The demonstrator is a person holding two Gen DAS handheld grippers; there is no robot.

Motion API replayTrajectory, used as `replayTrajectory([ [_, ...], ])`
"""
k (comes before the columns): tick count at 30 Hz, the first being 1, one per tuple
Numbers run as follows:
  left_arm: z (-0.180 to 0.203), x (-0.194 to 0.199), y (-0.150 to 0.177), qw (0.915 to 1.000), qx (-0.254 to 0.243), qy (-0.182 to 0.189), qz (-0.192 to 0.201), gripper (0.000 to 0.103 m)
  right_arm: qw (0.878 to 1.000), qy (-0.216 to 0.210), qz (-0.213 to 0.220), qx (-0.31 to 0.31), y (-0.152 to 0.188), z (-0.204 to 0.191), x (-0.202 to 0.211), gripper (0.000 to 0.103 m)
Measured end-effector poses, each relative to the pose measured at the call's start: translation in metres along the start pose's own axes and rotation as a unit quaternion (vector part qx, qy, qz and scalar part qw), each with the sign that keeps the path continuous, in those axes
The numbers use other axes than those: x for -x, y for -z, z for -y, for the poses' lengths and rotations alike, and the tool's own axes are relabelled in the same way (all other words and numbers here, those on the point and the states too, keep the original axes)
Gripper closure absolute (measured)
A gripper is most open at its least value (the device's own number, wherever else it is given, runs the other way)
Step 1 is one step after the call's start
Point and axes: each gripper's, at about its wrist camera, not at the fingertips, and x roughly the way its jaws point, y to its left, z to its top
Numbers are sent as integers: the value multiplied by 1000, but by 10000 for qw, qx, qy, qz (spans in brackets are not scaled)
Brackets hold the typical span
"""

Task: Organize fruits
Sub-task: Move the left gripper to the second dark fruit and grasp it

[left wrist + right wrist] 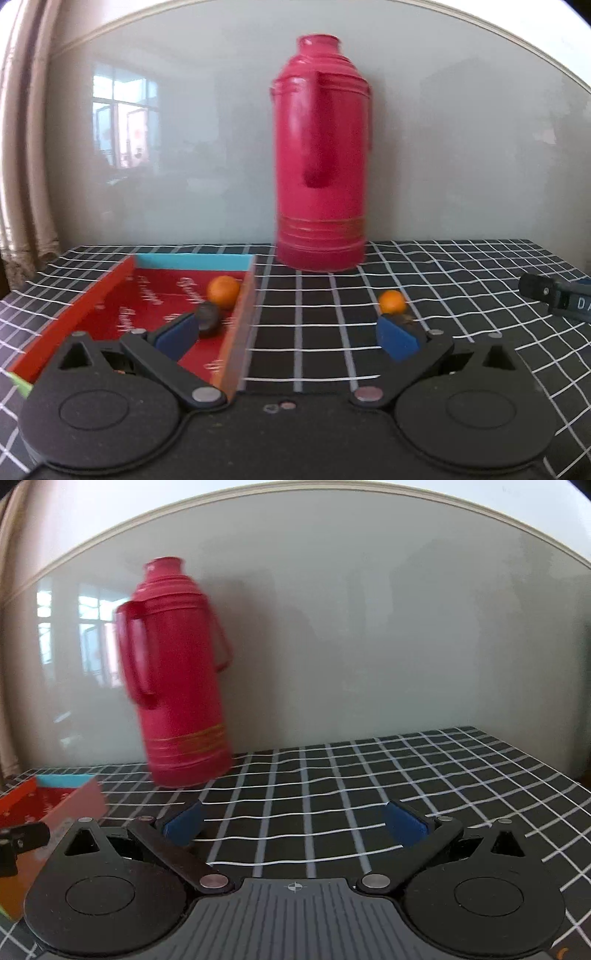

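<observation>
In the left wrist view a shallow red box (92,306) with a blue far wall sits on the checked cloth at the left. Inside it lie an orange fruit (223,291) and a dark round fruit (207,319). A second orange fruit (391,301) sits on the cloth to the right of the box. My left gripper (287,334) is open and empty; its left finger hangs over the box and its right fingertip (397,339) is just in front of the loose orange. My right gripper (293,821) is open and empty over bare cloth. The box (55,805) shows at that view's left edge.
A tall red thermos (320,155) stands at the back by the glossy wall; it also shows in the right wrist view (177,672). The right gripper's black body (557,295) enters the left view at the right edge. The black checked tablecloth (332,775) covers the table.
</observation>
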Motion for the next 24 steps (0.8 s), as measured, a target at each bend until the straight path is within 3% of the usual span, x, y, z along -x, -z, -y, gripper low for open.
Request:
replayTrajectory([
  [10, 43, -37, -3, 9988, -73, 368, -327, 13, 9973, 702, -128, -158, -1, 51, -6, 0],
  [16, 68, -64, -2, 9956, -267, 536, -721, 43, 9963, 821, -129, -221, 0, 65, -6, 0],
  [24, 83, -90, 0, 9924, -438, 559, -1002, 60, 9955, 864, -199, -345, 0, 70, -11, 0],
])
